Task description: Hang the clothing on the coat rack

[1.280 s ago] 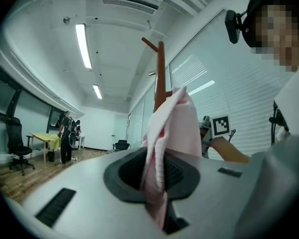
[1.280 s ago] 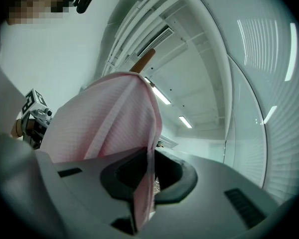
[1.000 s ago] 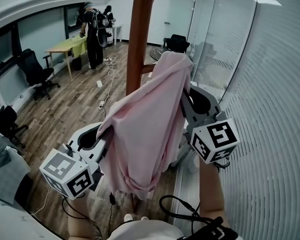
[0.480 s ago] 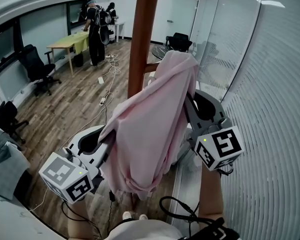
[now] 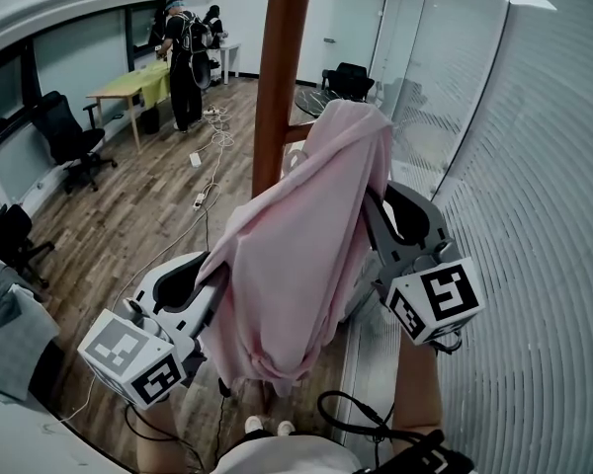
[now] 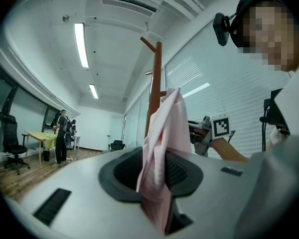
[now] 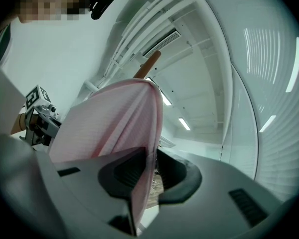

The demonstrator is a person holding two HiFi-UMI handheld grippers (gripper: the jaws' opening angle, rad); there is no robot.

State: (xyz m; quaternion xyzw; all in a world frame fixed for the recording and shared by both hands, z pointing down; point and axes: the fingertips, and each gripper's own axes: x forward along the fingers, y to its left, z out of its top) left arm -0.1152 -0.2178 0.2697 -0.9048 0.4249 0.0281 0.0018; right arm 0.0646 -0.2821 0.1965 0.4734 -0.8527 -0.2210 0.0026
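Pink top [image 5: 296, 255] in L tool [image 6: 157, 176], R tool [image 7: 147, 180]

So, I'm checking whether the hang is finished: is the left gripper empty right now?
No, the left gripper view shows the left gripper with its jaws shut on a fold of the pink garment.

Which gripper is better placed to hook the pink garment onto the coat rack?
Probably right. The right gripper clamps the pink garment at its raised top, close beside the coat rack; the left gripper clamps a lower fold, farther away.
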